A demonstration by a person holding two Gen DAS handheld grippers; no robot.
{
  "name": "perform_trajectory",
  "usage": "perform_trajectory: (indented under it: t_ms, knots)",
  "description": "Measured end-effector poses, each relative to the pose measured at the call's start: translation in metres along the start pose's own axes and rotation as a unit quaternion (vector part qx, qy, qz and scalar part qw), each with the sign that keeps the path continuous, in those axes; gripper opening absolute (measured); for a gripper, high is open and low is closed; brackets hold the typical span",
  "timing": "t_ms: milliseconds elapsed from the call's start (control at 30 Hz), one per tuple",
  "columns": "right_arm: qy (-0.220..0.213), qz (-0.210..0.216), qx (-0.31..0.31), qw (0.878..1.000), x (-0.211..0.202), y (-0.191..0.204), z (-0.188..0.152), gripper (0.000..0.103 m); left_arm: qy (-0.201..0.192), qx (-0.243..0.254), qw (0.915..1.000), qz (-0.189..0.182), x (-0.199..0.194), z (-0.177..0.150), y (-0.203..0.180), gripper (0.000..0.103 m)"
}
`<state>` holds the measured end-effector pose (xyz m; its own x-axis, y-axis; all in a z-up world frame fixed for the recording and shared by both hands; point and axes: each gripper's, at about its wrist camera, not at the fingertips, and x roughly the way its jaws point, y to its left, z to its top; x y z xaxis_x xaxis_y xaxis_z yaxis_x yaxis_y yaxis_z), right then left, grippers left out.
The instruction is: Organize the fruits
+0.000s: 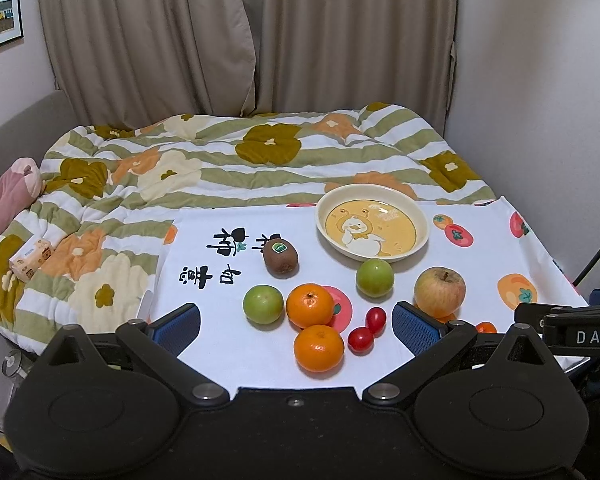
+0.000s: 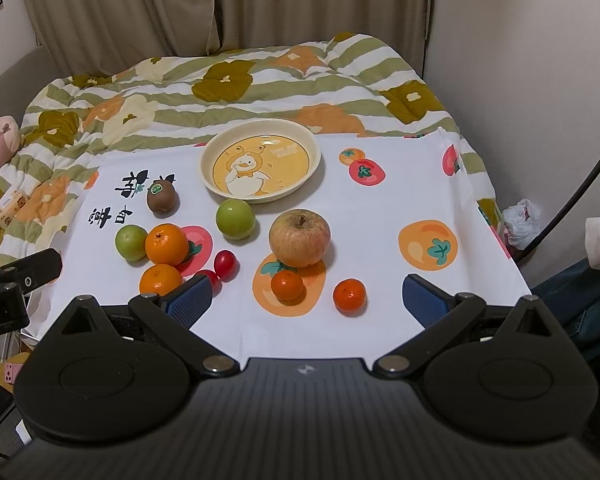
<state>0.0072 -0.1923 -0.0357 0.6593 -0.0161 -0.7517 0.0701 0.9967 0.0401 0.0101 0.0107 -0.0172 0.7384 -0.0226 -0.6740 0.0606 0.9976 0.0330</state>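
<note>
Lying on its side, long axis running left-right, the kiwi (image 1: pixel 281 258) faces both unclenched, empty tools (image 1: pixel 296 316) (image 2: pixel 307 294).

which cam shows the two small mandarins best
Right wrist view: both small mandarins sit whole, just ahead of the open right gripper. The left wrist view shows only a sliver of one behind the left gripper's finger; the other is hidden.

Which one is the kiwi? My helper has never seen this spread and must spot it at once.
Start at the duck plate on the white fruit-print cloth. Left of the plate, beside the black lettering, sits the kiwi. It is the only brown, fuzzy fruit, with a green sticker on top.
</note>
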Motion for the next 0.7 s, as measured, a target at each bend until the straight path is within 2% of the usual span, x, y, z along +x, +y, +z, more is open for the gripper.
perform_trajectory:
  t_ms: [700]
  knots:
    - [0.000, -0.004, 0.001, 1.000, 0.0047, 0.0022, 0.0028, 0.103, 0.008, 0.002, 1.0000, -0.004, 0.0023, 0.0001, 0.0005, 0.103]
